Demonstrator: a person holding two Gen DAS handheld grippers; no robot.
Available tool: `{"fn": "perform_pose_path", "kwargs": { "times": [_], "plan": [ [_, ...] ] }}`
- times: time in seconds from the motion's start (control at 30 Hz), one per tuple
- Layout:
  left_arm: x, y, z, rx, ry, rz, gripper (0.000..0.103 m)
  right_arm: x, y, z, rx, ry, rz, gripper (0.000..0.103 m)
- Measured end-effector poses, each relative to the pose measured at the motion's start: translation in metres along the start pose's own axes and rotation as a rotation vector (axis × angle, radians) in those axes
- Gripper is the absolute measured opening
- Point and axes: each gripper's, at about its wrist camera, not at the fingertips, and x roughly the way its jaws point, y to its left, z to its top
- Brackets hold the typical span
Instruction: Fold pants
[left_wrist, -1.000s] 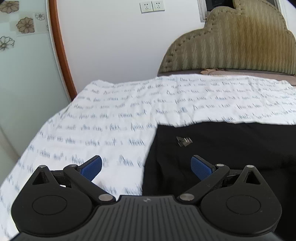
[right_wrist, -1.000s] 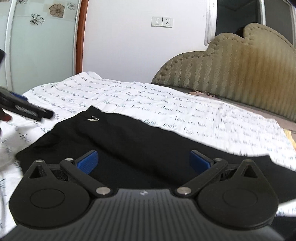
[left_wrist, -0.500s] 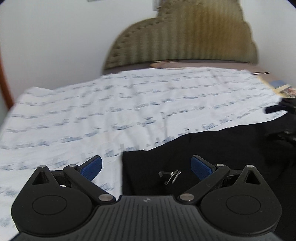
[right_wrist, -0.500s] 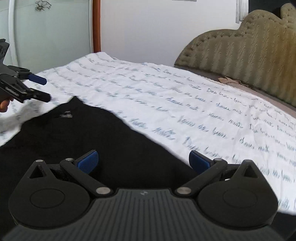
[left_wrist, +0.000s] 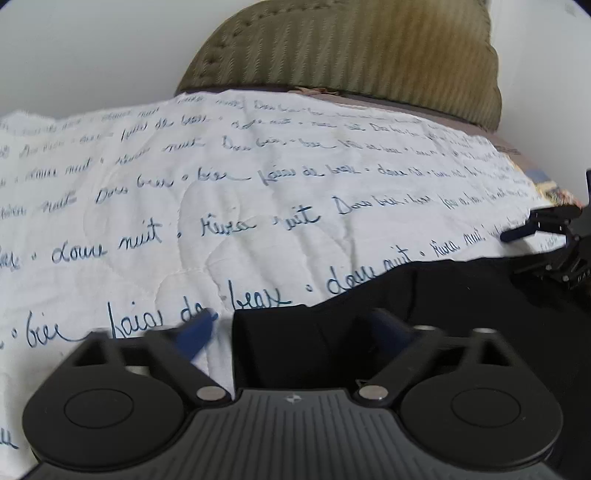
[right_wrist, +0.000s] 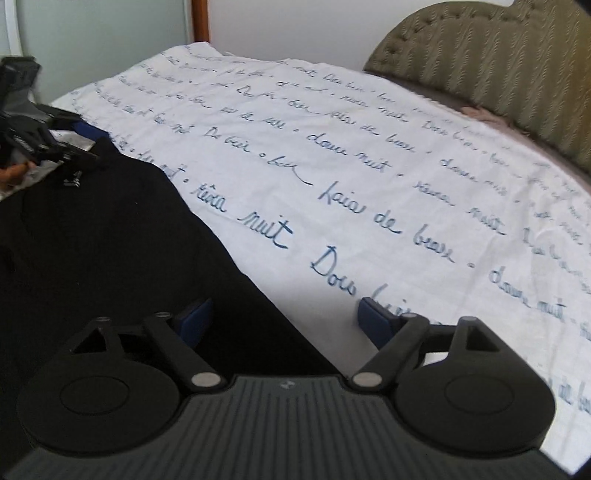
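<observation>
A quilted white bedspread printed with blue script filled most of both frames, below a ribbed olive headboard. Black pants lay flat across the lower frames. The left tongs and right tongs were spread over the pants' edge, blue pads apart.

Even, soft daylight, no hard shadows; white quilted bedspread with blue script bright, near overexposed; black fabric pants lose all fold detail; left view motion-blurred at blue-padded fingertips; fisheye bending, dark corner vignetting.
</observation>
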Motion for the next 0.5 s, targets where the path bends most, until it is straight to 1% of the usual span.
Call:
{"fn": "perform_pose_path", "kwargs": {
  "times": [0.07, 0.1, 0.13, 0.17, 0.2, 0.23, 0.27, 0.3, 0.33, 0.4, 0.5],
  "plan": [
    [0.000, 0.005, 0.000, -0.030, -0.001, -0.014, 0.057, 0.002, -0.004, 0.003, 0.008, 0.007, 0.034, 0.072],
    [-0.001, 0.006, 0.000, -0.035, -0.005, -0.007, 0.048, 0.003, -0.007, 0.004, 0.016, 0.016, 0.053, 0.067],
    [-0.002, 0.007, 0.000, -0.030, -0.006, -0.003, 0.045, 0.005, -0.009, 0.005, 0.025, 0.026, 0.071, 0.060],
    [-0.003, 0.007, 0.000, -0.022, -0.005, -0.018, 0.035, 0.006, -0.011, 0.006, 0.034, 0.036, 0.086, 0.057],
    [-0.005, 0.006, 0.000, -0.019, -0.004, -0.036, 0.025, 0.006, -0.011, 0.007, 0.037, 0.040, 0.102, 0.045],
    [-0.006, 0.003, 0.000, -0.013, -0.006, -0.046, 0.022, 0.006, -0.012, 0.007, 0.037, 0.041, 0.119, 0.029],
    [-0.009, -0.001, 0.000, 0.004, -0.012, -0.044, 0.019, 0.006, -0.011, 0.008, 0.040, 0.040, 0.142, 0.023],
    [-0.011, -0.006, 0.000, 0.028, -0.020, -0.032, 0.017, 0.005, -0.010, 0.008, 0.044, 0.040, 0.162, 0.014],
    [-0.013, -0.011, 0.000, 0.049, -0.028, -0.023, 0.017, 0.005, -0.007, 0.007, 0.036, 0.039, 0.175, 0.008],
    [-0.019, -0.017, 0.000, 0.069, -0.048, -0.010, 0.015, 0.003, 0.001, 0.005, -0.001, 0.036, 0.170, 0.007],
    [-0.025, -0.021, 0.002, 0.070, -0.080, 0.019, 0.015, -0.006, 0.009, 0.005, -0.016, -0.011, 0.108, 0.006]
  ]
}}
